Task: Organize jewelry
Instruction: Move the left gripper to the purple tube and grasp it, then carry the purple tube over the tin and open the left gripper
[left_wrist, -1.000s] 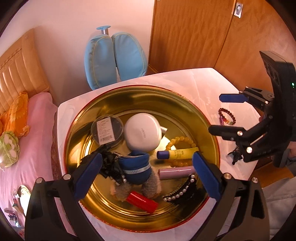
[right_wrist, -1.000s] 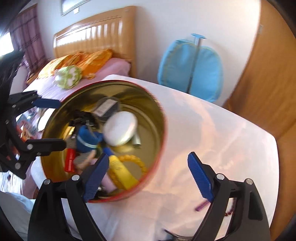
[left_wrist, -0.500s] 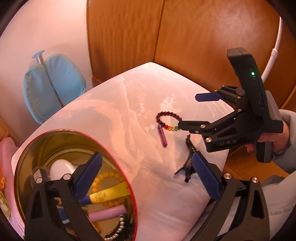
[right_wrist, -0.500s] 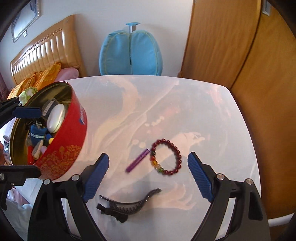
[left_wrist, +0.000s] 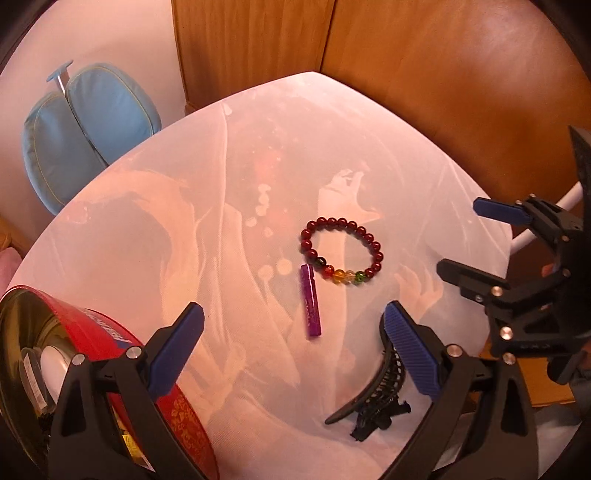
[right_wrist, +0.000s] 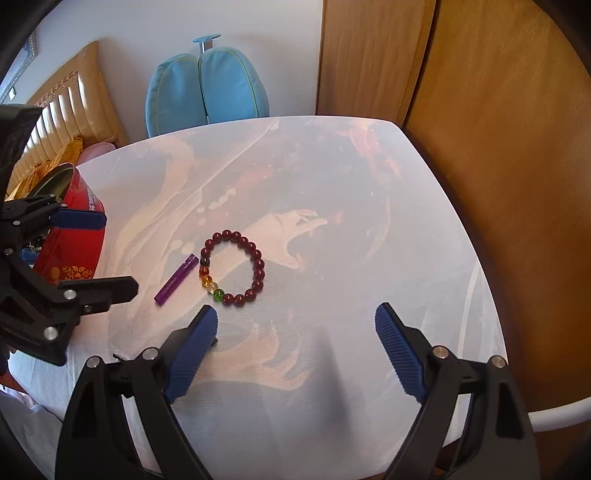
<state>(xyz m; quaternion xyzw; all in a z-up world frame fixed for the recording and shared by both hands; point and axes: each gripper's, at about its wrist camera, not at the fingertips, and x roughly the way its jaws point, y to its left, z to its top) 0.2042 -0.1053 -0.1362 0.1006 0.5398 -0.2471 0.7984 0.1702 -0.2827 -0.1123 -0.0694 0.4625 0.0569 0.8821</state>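
A square table (right_wrist: 424, 229) with rounded corners, covered in a thin white cloth over a faded printed pattern, fills both views. Its far and right edges drop away toward wooden cabinet doors (right_wrist: 498, 129); most of its surface around the bracelet is bare.

The bead bracelet (right_wrist: 232, 266) lies flat near the middle of the table: a ring of glossy dark red round beads with a short run of orange, yellow, clear and green ones. Just left of the bracelet, close but not clearly touching, lies a small purple tube (right_wrist: 175, 280), slim and straight. Nearer the camera than the bracelet in the left wrist view is a black toothed hair claw clip (left_wrist: 373, 395), curved, partly hidden behind a blue pad. Well left of the bracelet stands a round red tin (left_wrist: 110, 339) with gold ornament and a shiny gold inside, holding assorted items.

The left gripper (left_wrist: 291, 347) hangs over the tube and clip, its blue ribbed pads wide apart and holding nothing. The right gripper (right_wrist: 295, 332) hovers just on the near side of the bracelet, pads likewise spread wide and empty.

Beyond the table's far edge stands a blue padded chair back (right_wrist: 207, 88).
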